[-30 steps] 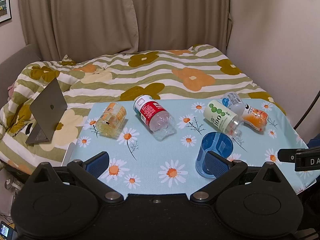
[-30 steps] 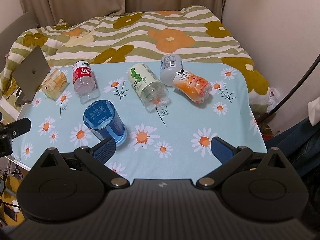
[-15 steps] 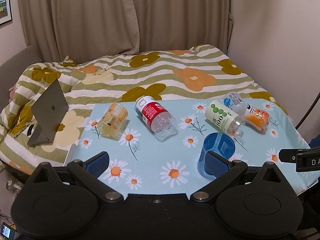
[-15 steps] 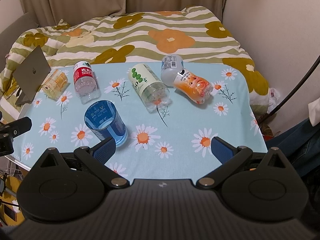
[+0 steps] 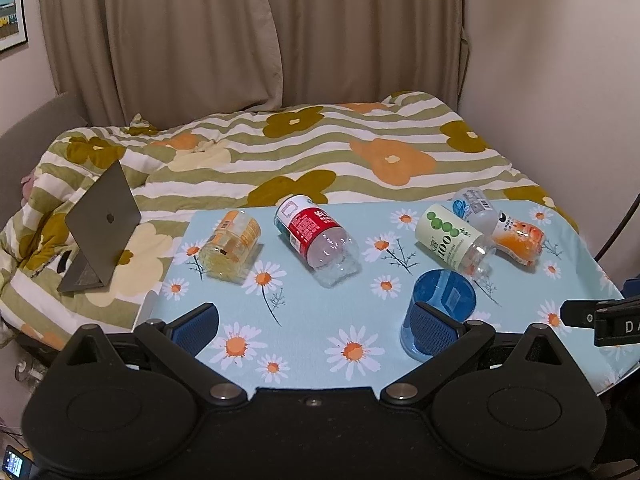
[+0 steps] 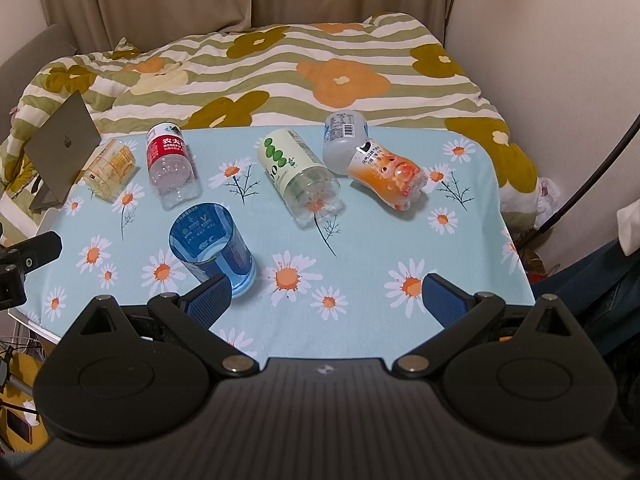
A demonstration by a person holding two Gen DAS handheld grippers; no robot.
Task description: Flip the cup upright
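A blue translucent cup [image 5: 440,312] stands upside down on the daisy-print table [image 5: 304,320], its flat base on top; it also shows in the right wrist view [image 6: 212,246]. My left gripper [image 5: 314,322] is open and empty above the table's near edge, its right finger in front of the cup. My right gripper [image 6: 326,298] is open and empty, its left finger just in front of the cup's lower right side.
Several cut-off bottles lie on their sides behind the cup: a yellow jar [image 5: 230,244], a red-labelled one [image 5: 316,236], a green-labelled one [image 5: 454,242], an orange one [image 5: 520,240] and a clear one [image 6: 344,138]. A laptop [image 5: 100,228] stands on the bed to the left.
Both grippers have pulled back and risen slightly, so the table scene sits a little farther away. The cup and bottles have not moved.
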